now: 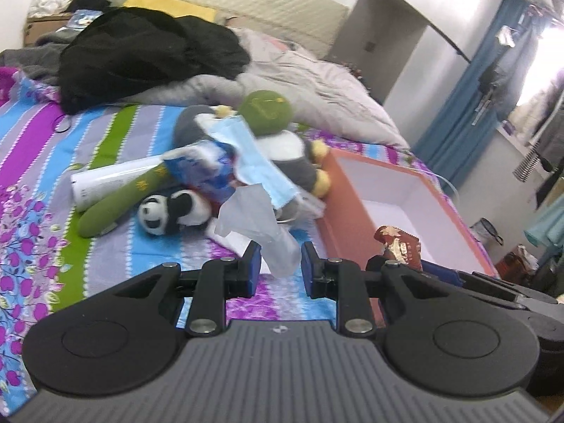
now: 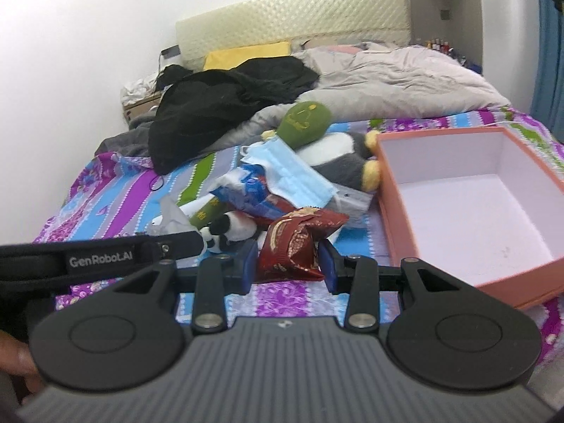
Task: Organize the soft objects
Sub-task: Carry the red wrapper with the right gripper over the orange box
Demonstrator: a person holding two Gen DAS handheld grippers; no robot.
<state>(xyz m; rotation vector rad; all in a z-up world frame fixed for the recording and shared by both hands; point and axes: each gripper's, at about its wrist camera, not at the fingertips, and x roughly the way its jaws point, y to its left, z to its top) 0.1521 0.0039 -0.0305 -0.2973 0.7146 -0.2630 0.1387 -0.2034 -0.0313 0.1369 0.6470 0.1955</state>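
While both grippers have something pinched, best to finish one drop before fussing with the other. Right gripper (image 2: 286,260) looks closed onto a red snack packet (image 2: 299,239), pads pressing its crinkled sides, packet sticking up and forward just above the striped bedsheet (image 2: 105,183). Left gripper (image 1: 281,267) sits only partly closed, with a clear plastic bag (image 1: 261,225) between the pads; hard to tell if both pads really bite it, so probably worth squeezing a touch more before lifting. Orange box (image 2: 398,190) lies open and bare inside, just right of the pile.

Probably smartest to swing the packet over the near wall, get it well inside, then let go low so it doesn't bounce out. Same for the bag, which looks floppy and likely to drift. Still in the heap: face mask (image 2: 292,172), panda plush (image 1: 169,211), penguin plush (image 2: 338,158), green plush (image 2: 303,120). No shoving the box rim on the way in.
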